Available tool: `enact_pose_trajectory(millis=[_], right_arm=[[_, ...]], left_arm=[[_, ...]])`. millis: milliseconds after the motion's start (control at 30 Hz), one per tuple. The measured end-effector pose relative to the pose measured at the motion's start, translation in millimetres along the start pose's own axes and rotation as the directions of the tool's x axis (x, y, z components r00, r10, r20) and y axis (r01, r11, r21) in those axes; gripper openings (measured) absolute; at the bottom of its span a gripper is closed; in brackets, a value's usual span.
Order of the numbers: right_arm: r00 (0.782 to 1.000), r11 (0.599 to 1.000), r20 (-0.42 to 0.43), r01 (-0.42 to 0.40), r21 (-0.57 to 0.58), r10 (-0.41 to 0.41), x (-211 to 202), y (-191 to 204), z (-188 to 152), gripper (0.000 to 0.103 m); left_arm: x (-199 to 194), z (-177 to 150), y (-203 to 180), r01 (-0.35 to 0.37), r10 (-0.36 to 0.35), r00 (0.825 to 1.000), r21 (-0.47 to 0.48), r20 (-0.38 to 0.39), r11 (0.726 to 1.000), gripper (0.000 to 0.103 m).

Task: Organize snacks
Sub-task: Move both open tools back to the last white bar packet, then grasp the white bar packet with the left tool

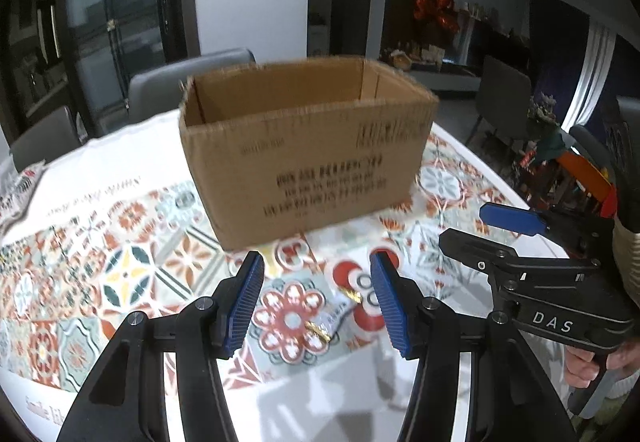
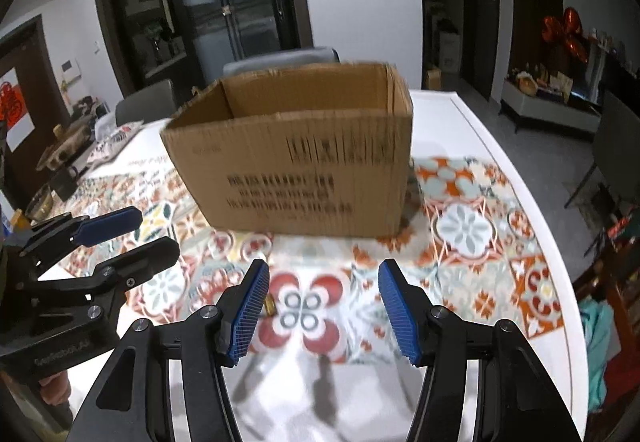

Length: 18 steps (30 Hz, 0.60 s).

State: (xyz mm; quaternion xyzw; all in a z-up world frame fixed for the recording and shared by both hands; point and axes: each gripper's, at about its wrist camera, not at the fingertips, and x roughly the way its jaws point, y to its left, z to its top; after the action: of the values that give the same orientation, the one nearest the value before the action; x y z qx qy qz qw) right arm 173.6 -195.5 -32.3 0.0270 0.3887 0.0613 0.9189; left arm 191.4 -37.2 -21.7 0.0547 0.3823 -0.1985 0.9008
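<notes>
An open cardboard box (image 1: 304,146) stands upright on the patterned tablecloth; it also shows in the right wrist view (image 2: 296,158). Its inside is hidden from both views. A small clear snack wrapper with gold ends (image 1: 334,316) lies on the cloth between my left gripper's fingers, and a gold end of it (image 2: 270,307) shows by my right gripper's left pad. My left gripper (image 1: 318,300) is open and empty just above it. My right gripper (image 2: 324,306) is open and empty, close beside the left one, which shows in the right wrist view (image 2: 132,238).
The table (image 2: 500,162) has a white rim, with its right edge close by. Grey chairs (image 1: 188,82) stand behind the box. Cups and dishes (image 2: 60,170) sit at the far left of the table. A dark chair (image 2: 616,150) stands to the right.
</notes>
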Motion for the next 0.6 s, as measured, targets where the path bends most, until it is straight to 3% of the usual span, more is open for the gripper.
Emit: enact_pose_trajectory(millis=[433,600], right_arm=[[0.992,1.0,-0.129,0.018,0.014,-0.017,34.7,-3.7,-37.3,0.058],[0.986,1.0,-0.163,0.022,0.018,-0.019,45.4,-4.0,-44.8,0.058]], left_arm=[[48.3,-38.6,2.2,0.071,-0.075,0.989,-0.039,-0.126,0.997,0.054],[65.8,-44.1,1.6,0.062,-0.065,0.986,-0.025,-0.153,0.998,0.054]])
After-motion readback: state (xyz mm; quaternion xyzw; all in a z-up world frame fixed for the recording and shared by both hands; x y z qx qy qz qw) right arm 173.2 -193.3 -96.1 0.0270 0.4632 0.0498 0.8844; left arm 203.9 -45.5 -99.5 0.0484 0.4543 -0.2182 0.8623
